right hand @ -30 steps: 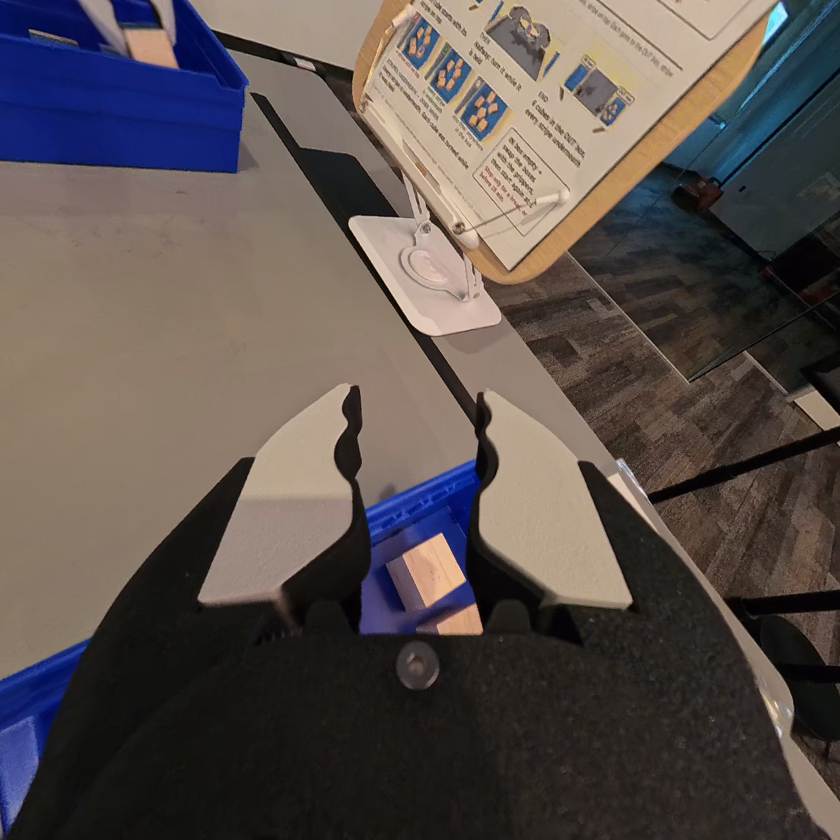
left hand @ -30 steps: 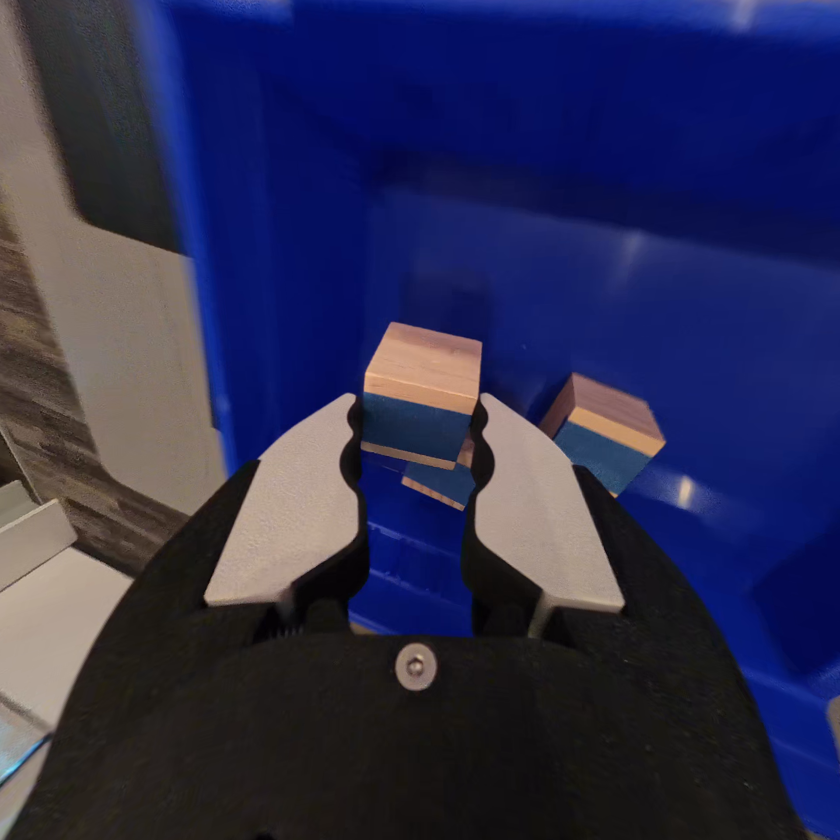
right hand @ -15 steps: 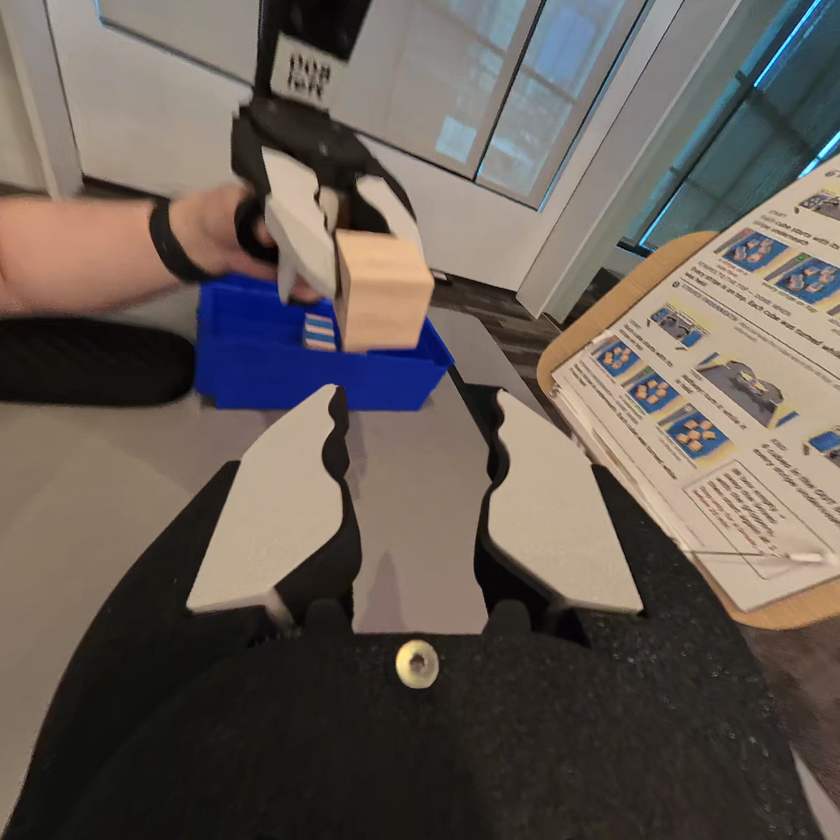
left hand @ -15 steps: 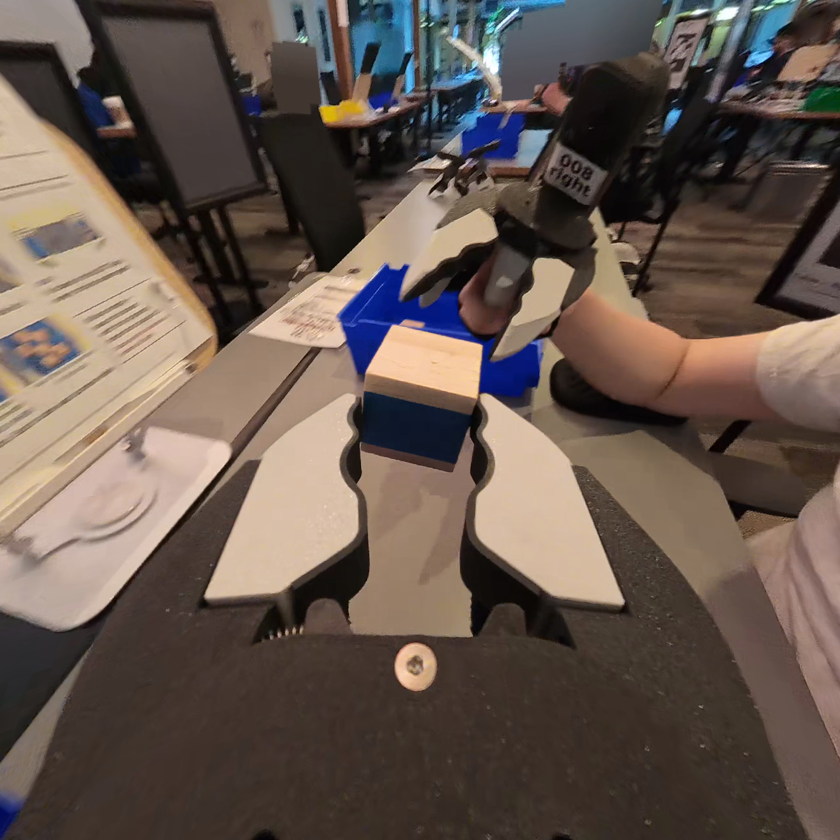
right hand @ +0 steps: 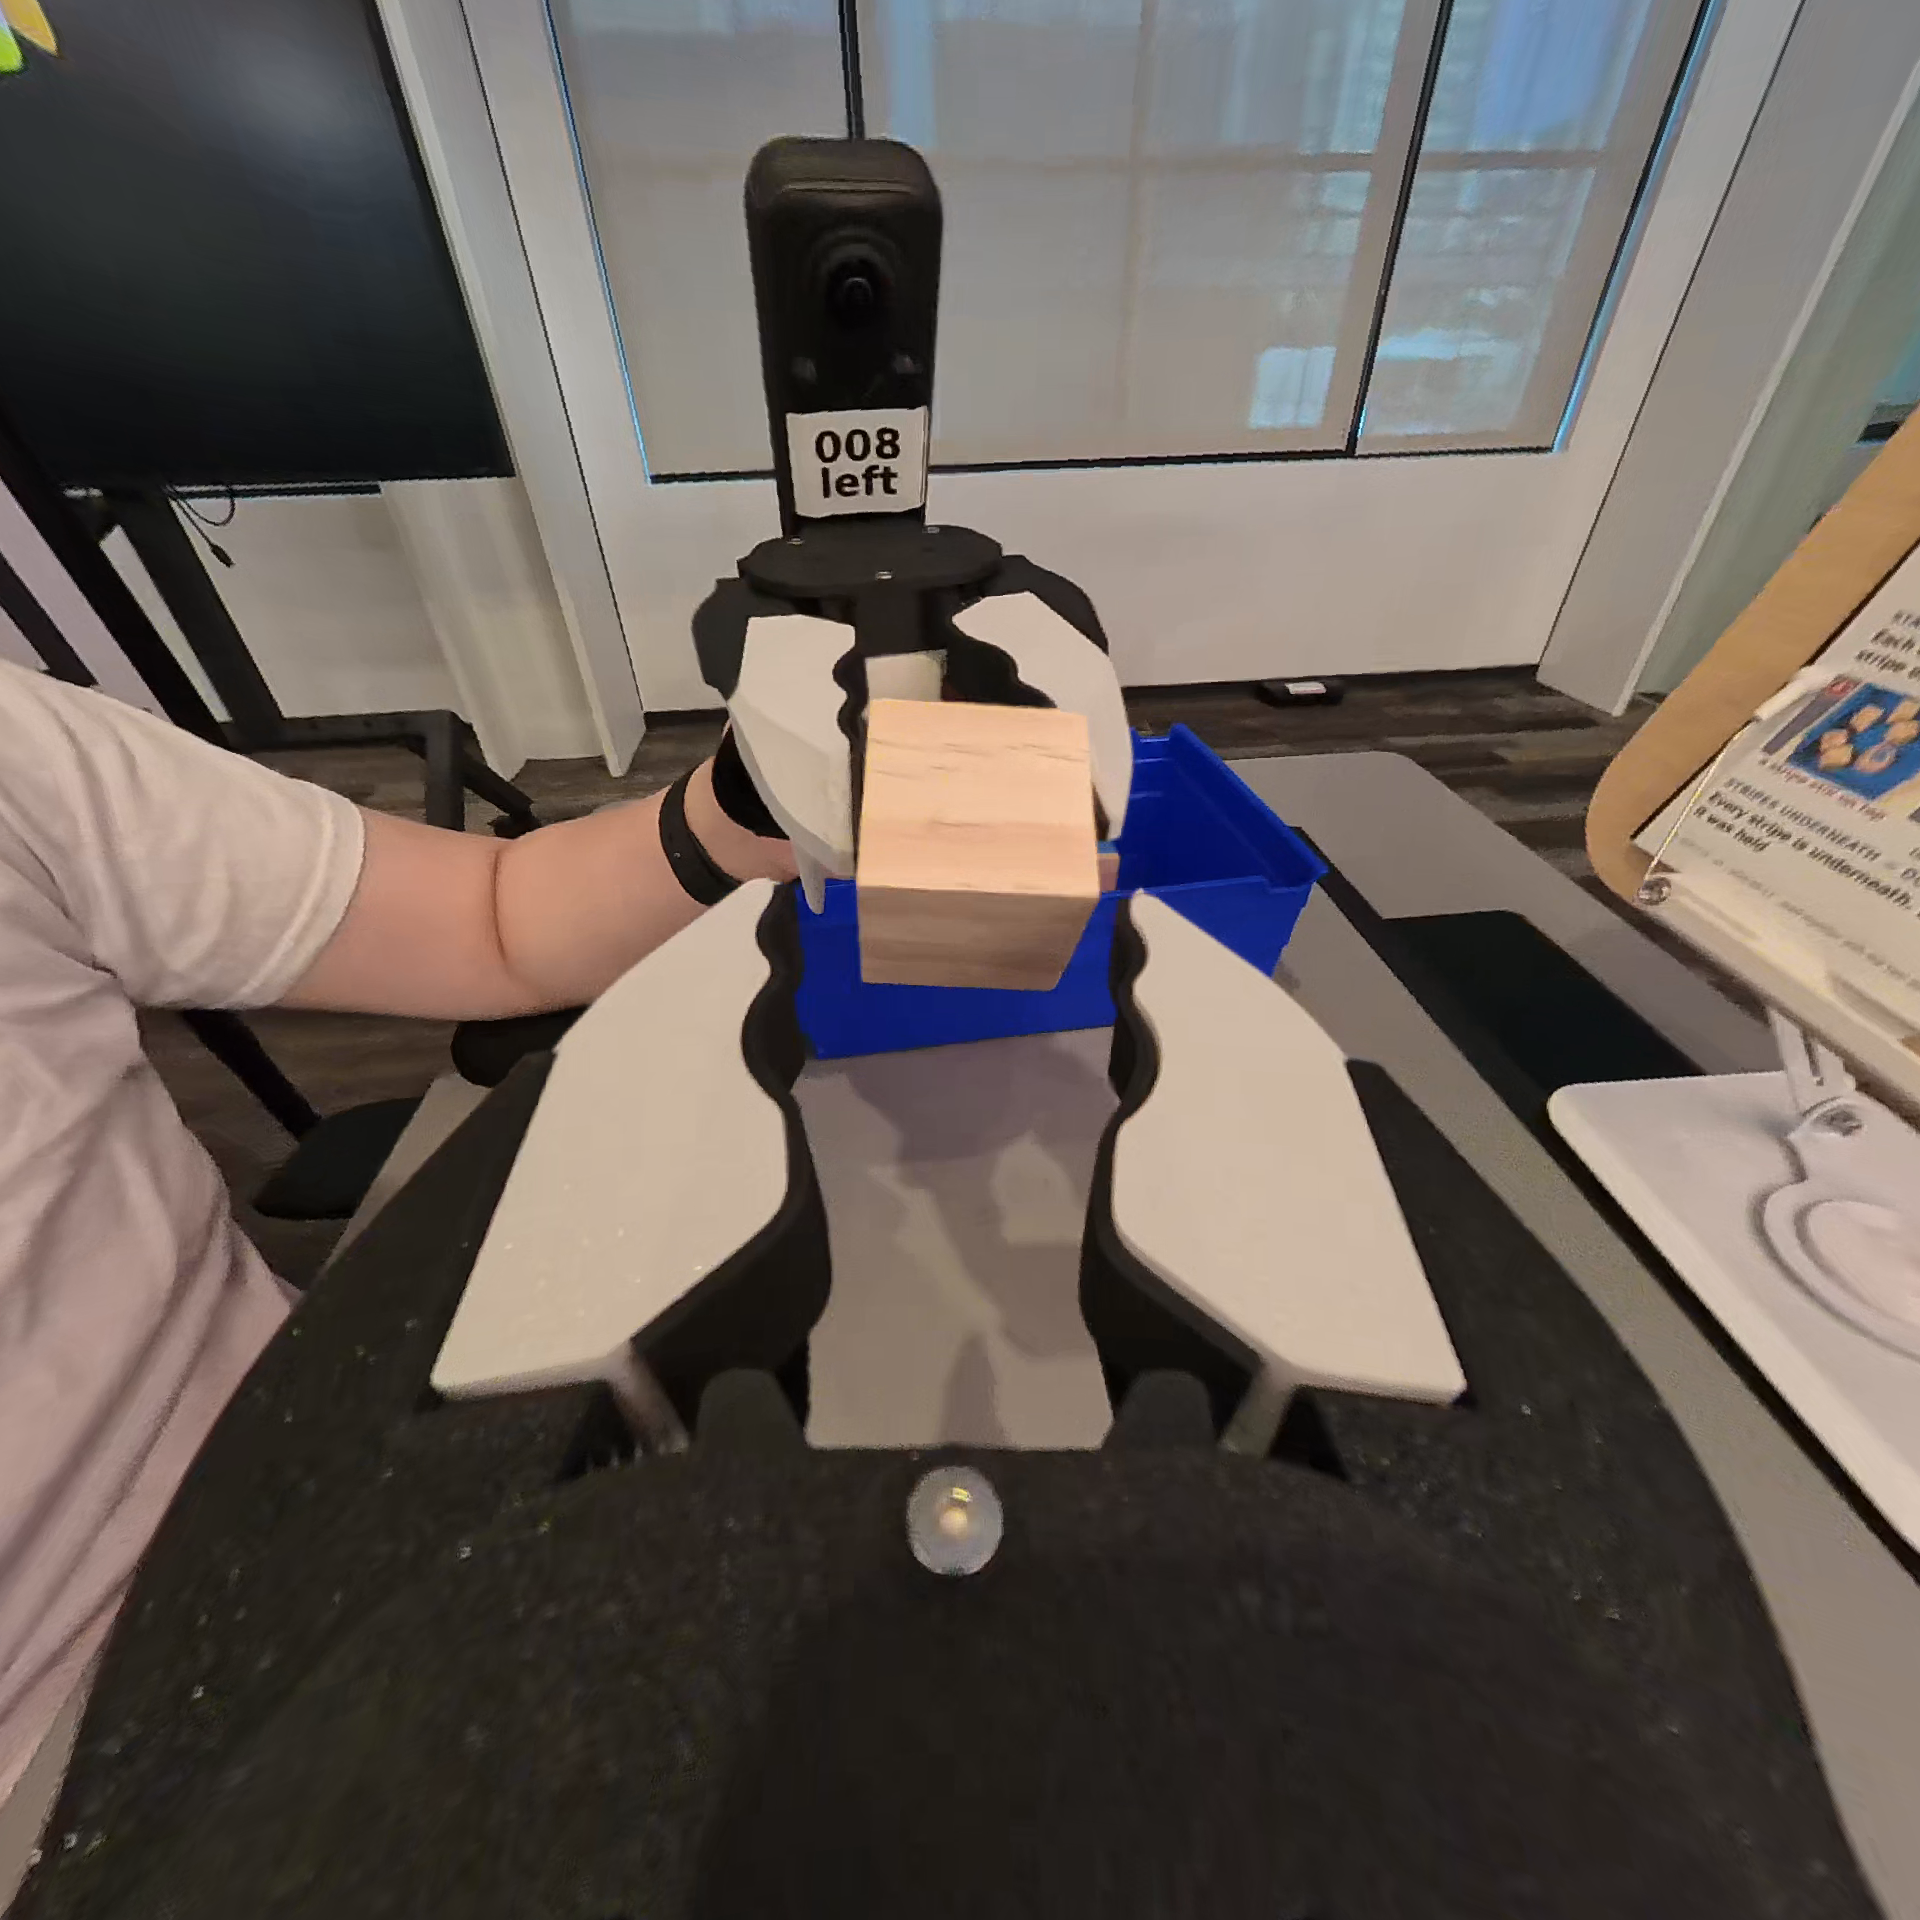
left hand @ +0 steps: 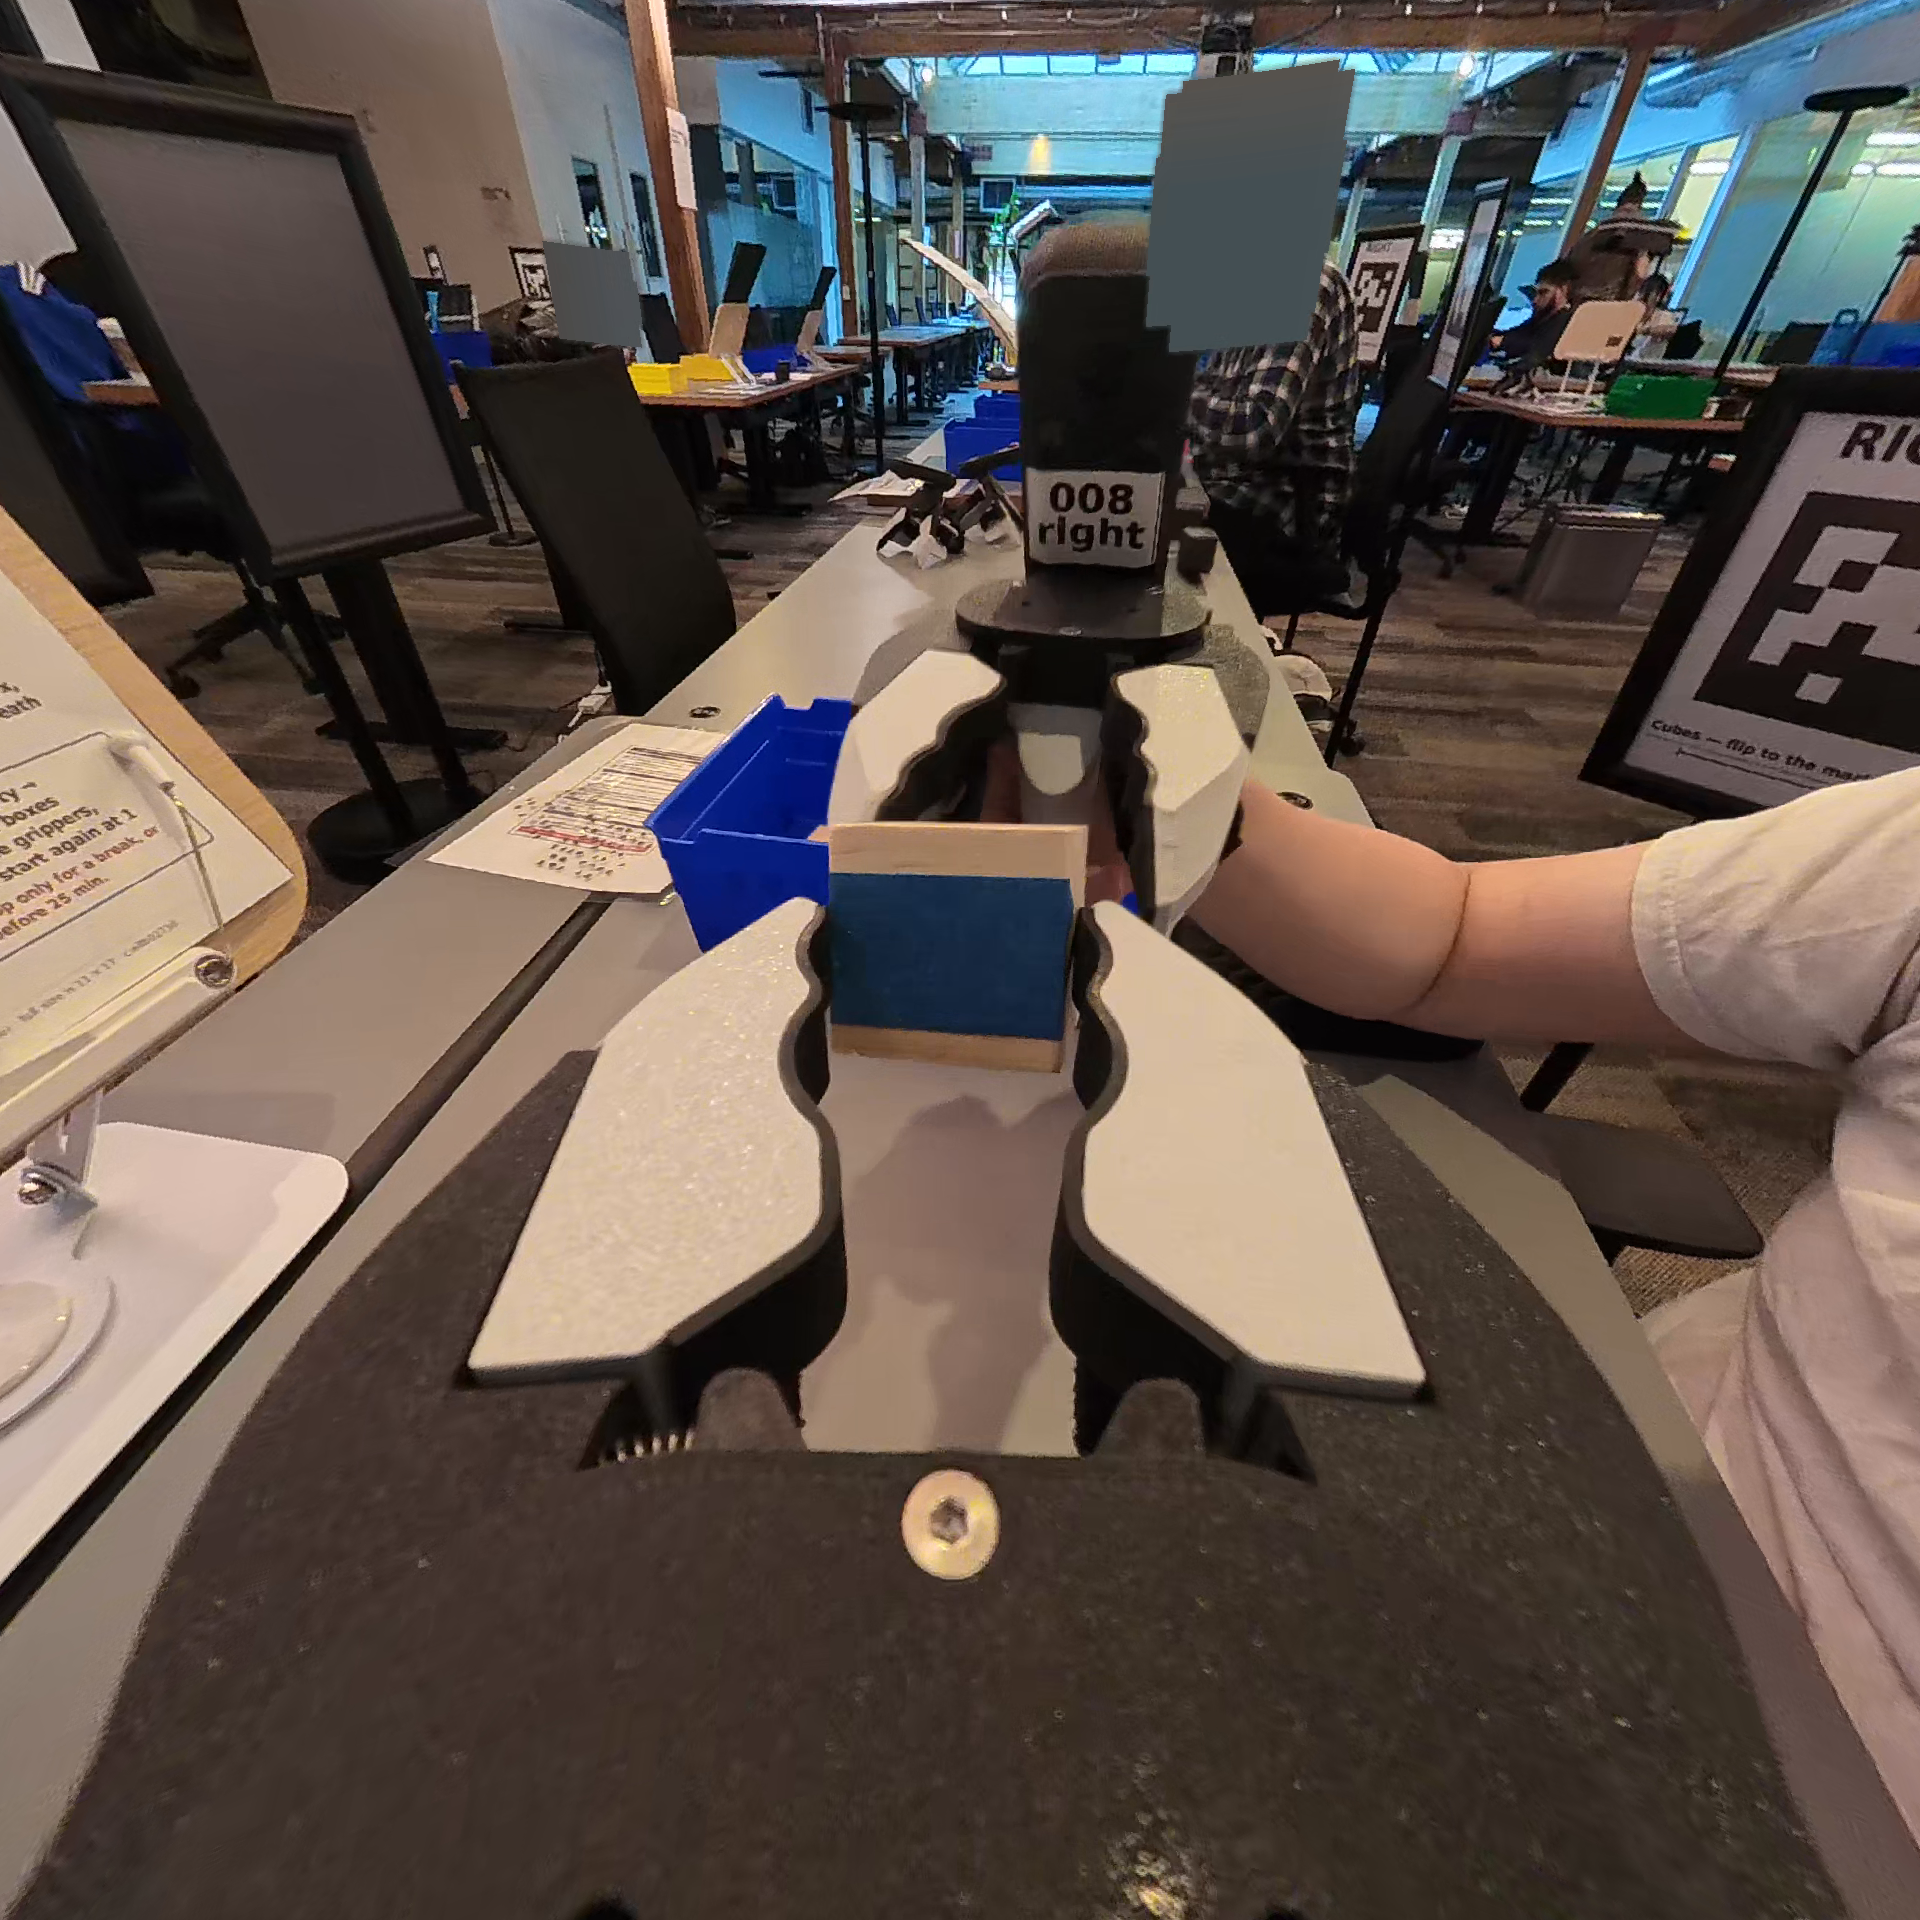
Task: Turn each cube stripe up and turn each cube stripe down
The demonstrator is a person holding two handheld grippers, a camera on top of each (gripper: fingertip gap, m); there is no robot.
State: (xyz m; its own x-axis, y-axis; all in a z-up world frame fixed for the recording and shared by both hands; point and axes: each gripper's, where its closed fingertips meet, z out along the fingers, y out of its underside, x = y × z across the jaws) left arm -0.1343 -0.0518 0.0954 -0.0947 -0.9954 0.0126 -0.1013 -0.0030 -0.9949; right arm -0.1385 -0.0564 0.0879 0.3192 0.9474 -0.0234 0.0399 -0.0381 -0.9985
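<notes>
My left gripper is shut on a wooden cube and holds it in the air above the grey table. The cube's blue stripe faces my left camera. Its plain wood face shows in the right wrist view. My right gripper is open and empty, with its fingertips at either side of the cube's near face, apart from it. In the left wrist view the right gripper faces me just behind the cube. In the right wrist view the left gripper faces me and grips the cube's sides.
A blue bin stands on the grey table behind the right gripper. Another blue bin stands behind the left gripper. An instruction board on a white stand is at the table's far side. A paper sheet lies beside the bin.
My left gripper lifted the cube out of its blue bin and swung round to face the right gripper. The right gripper rose from its bin, turned, and closed in on the cube.
</notes>
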